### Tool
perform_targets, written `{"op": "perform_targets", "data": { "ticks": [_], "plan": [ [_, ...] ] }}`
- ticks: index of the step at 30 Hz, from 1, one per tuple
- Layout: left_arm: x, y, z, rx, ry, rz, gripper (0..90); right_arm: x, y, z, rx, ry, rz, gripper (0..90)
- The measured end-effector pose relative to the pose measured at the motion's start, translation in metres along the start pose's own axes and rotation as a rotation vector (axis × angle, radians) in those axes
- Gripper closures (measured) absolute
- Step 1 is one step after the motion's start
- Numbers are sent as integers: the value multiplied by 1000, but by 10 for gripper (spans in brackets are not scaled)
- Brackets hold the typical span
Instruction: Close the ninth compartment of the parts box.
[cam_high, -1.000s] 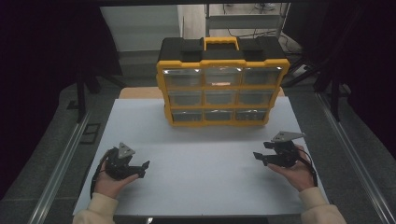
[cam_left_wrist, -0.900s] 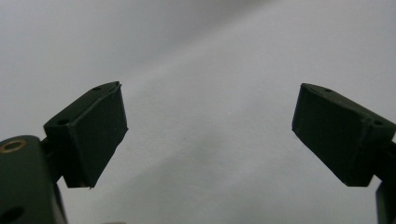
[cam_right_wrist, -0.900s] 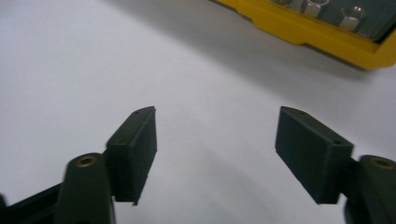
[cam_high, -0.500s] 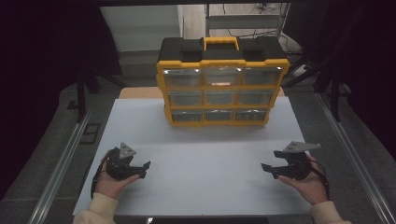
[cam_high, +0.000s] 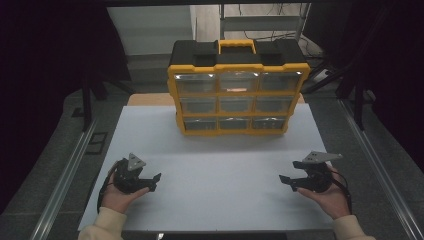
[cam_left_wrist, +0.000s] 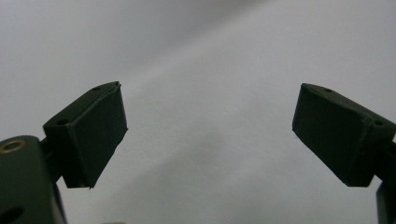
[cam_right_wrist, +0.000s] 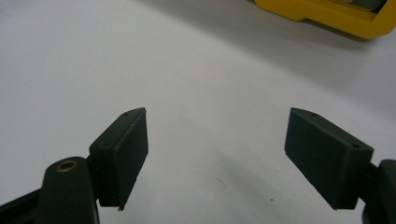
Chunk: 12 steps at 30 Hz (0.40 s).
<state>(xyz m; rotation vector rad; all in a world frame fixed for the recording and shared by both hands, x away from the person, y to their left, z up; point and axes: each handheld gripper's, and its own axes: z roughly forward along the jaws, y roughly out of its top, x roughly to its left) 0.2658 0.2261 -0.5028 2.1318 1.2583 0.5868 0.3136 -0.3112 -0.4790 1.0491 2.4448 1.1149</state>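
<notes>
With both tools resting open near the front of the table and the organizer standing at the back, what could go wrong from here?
The yellow organizer stands upright on its narrow base; a pull on one of its small drawers might tip it forward or drag it across the white tabletop. The drawers sit close together, so the wide-open right tool or left tool could catch a neighbouring drawer. The trailing cables could snag as the hands reach forward.

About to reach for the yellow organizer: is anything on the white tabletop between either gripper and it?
Nothing visible. Bare white tabletop lies between the left gripper, the right gripper and the drawer organizer; both grippers are open and empty.
</notes>
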Motion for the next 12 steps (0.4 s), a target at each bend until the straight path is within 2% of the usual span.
{"op": "perform_targets", "data": {
  "ticks": [12],
  "plan": [
    [-1, 0, 0, 1, 3, -7, 105, -1, 0, 4, 4, 4, -16, 215]
  ]
}}
